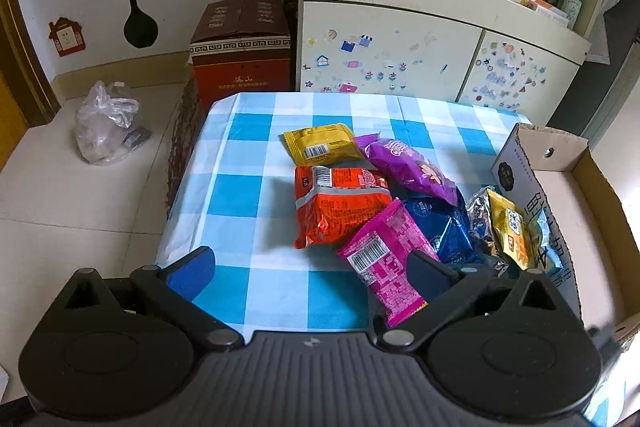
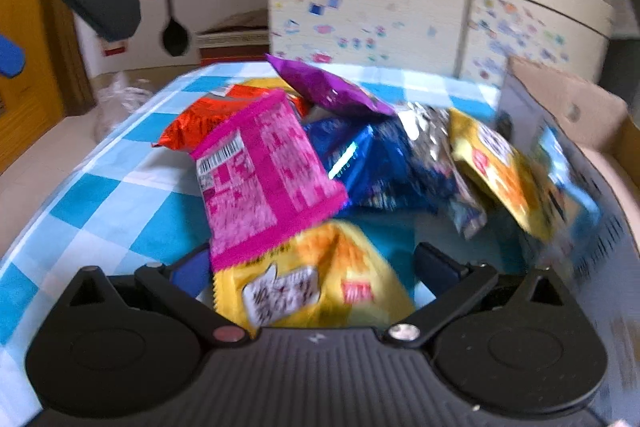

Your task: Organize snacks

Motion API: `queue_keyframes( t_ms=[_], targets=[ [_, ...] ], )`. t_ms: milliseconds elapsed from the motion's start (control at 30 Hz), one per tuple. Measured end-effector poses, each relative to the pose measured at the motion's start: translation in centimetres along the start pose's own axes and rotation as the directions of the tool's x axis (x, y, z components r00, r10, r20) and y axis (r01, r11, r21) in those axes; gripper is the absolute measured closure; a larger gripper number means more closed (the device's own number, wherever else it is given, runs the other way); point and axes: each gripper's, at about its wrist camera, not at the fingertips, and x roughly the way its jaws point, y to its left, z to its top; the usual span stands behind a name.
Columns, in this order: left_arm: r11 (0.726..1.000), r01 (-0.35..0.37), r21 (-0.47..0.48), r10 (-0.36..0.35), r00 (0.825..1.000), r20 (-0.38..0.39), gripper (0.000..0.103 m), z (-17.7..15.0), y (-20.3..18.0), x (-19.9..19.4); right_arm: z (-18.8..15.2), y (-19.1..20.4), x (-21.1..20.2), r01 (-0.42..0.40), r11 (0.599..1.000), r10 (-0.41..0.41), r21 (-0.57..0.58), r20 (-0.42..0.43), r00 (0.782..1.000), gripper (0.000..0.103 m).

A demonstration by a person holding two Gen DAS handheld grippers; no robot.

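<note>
While snack packets are lying heaped on checked tablecloth (image 1: 256, 187) beside cardboard box (image 1: 576, 163), sorting is looking barely begun. Right gripper (image 2: 316, 267), jaws spread wide, is straddling yellow packet (image 2: 316, 287); next move: closing on it, carrying to box. Left gripper (image 1: 312, 267) is hovering, jaws apart, empty, over glossy pink packet (image 1: 384, 259) lying barcode up.
</note>
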Motion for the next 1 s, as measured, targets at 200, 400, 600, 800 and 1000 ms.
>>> queue_keyframes(
  t_ms=[200, 400, 600, 800, 1000],
  targets=[
    [1.0, -0.001, -0.01, 0.001, 1.0, -0.003, 0.0, 0.1, 0.2, 0.0, 0.5, 1.3, -1.4, -0.04, 0.998, 0.034, -0.053, -0.114, 0.993, 0.001],
    [1.0, -0.002, -0.015, 0.002, 1.0, 0.006, 0.0, 0.2, 0.4, -0.3, 0.6, 1.8, -4.2, -0.001, 0.998, 0.002, -0.06, 0.021, 1.0, 0.001],
    [1.0, 0.0, -0.023, 0.001, 1.0, 0.013, 0.0, 0.4, 0.6, -0.6, 2.2, 1.1, -5.4, 0.068, 0.997, -0.061, -0.048, 0.141, 0.988, 0.001],
    [0.999, -0.005, -0.038, 0.005, 1.0, 0.011, 0.0, 0.5, 0.9, -0.7, 3.5, -0.5, -4.2, 0.116, 0.993, -0.116, 0.013, 0.162, 0.98, 0.001],
    [0.999, -0.03, -0.023, 0.03, 1.0, -0.004, 0.0, 0.4, 0.7, -0.4, 3.8, -1.6, -1.3, 0.133, 0.99, -0.138, 0.051, 0.1, 0.985, 0.001]
  ],
)
